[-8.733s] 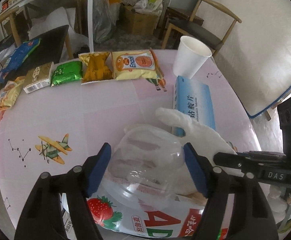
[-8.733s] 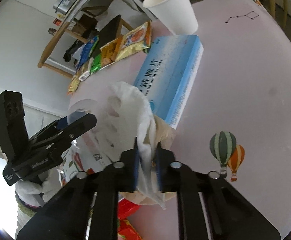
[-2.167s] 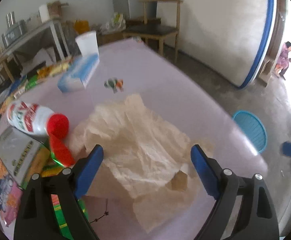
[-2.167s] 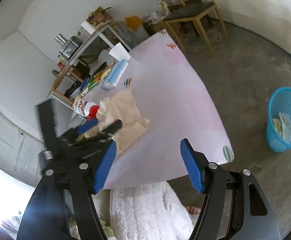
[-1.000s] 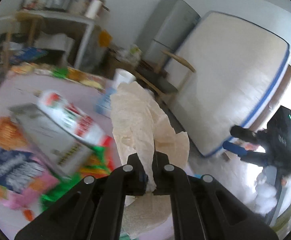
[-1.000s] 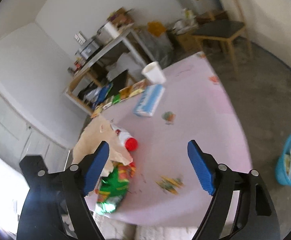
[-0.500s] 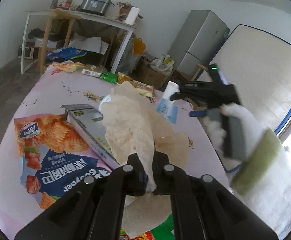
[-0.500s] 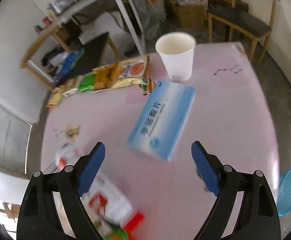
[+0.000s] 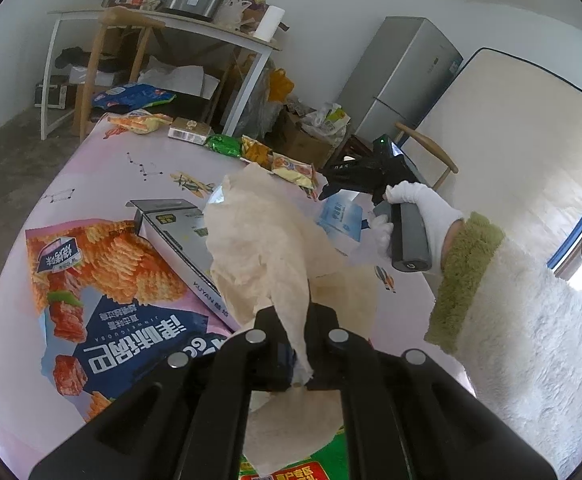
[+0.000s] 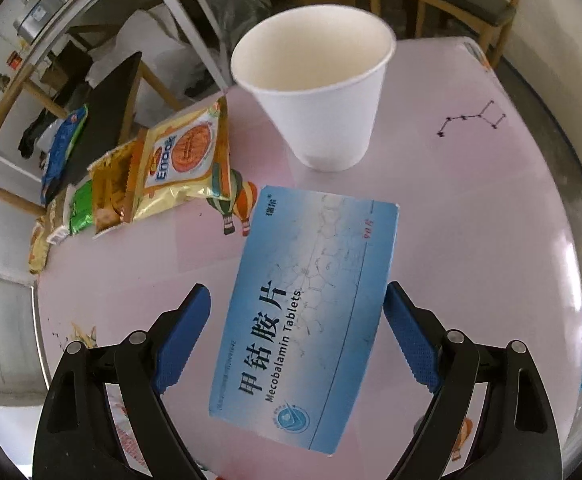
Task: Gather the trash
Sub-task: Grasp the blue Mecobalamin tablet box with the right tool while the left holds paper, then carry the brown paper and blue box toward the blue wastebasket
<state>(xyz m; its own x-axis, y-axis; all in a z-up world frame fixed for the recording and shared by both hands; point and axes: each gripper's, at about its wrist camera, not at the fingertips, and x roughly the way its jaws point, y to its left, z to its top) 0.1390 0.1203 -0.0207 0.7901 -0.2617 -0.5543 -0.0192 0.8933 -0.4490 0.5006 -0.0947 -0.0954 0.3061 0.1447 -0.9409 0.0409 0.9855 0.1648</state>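
The left gripper [image 9: 297,344] is clamped on crumpled brown paper [image 9: 267,248], which rises beyond its fingers. The right gripper [image 10: 297,338] (jaws wide apart) straddles the blue Mecobalamin tablet box [image 10: 311,312], a white paper cup [image 10: 319,96] standing beyond it.

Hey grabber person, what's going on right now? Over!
Left gripper shut on crumpled paper. Right gripper open, straddling blue tablet box. Paper cup just beyond.

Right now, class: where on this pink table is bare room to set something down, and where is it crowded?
Bare: the pink table right of the paper cup and blue tablet box; also near the airplane print. Crowded: the snack packets row, and the chip bag beside the grey box.
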